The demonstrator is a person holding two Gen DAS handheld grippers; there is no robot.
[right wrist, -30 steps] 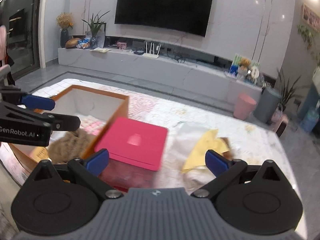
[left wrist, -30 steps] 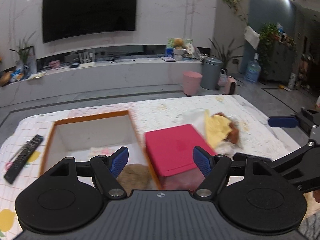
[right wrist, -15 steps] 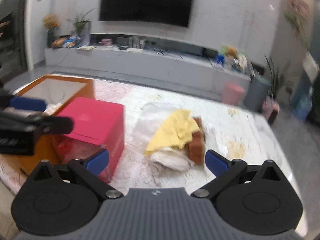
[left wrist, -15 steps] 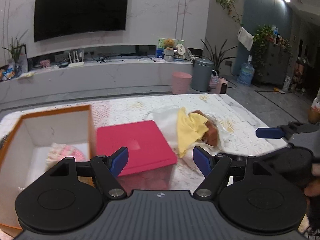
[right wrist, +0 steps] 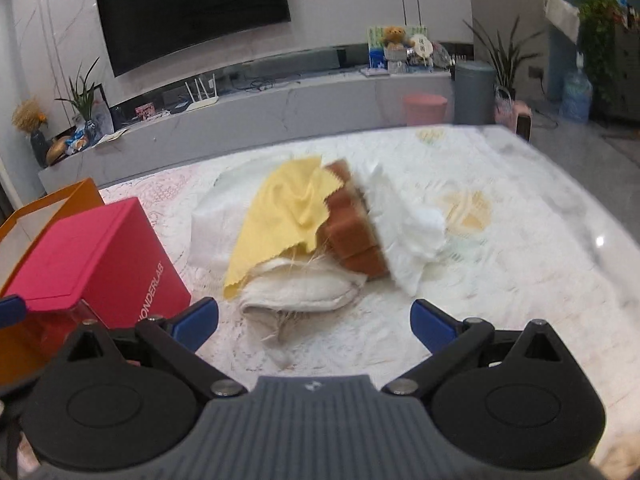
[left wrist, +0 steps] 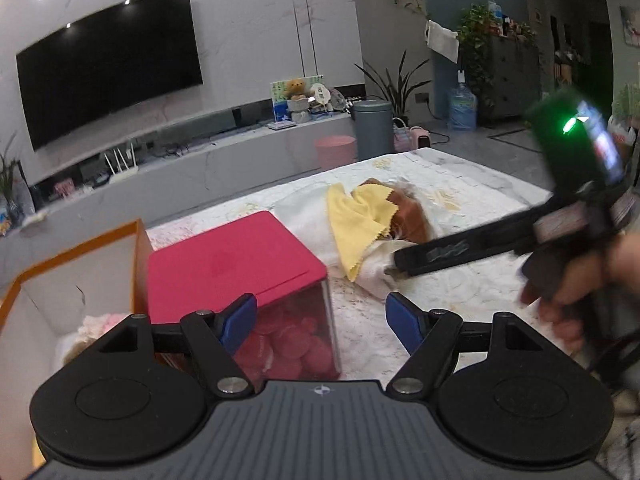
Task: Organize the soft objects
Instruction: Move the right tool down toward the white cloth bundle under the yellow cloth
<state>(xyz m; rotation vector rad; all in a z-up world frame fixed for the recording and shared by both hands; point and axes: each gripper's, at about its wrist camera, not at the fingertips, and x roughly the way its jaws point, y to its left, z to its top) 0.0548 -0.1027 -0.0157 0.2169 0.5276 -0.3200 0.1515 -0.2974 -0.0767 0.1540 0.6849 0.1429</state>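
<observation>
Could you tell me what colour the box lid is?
Pink-red lid, clearest in the left wrist view.

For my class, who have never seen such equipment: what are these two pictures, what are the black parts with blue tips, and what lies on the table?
A person holds a two-finger gripper in each hand; a camera on each looks along its fingers. In the left view, the left gripper is open and empty; the right one reaches in from the side. The right gripper is open too. On the patterned tablecloth lie a yellow cloth, a brown sponge block and white cloths. Beside them stand a red-lidded clear box and an orange-rimmed open box.
</observation>
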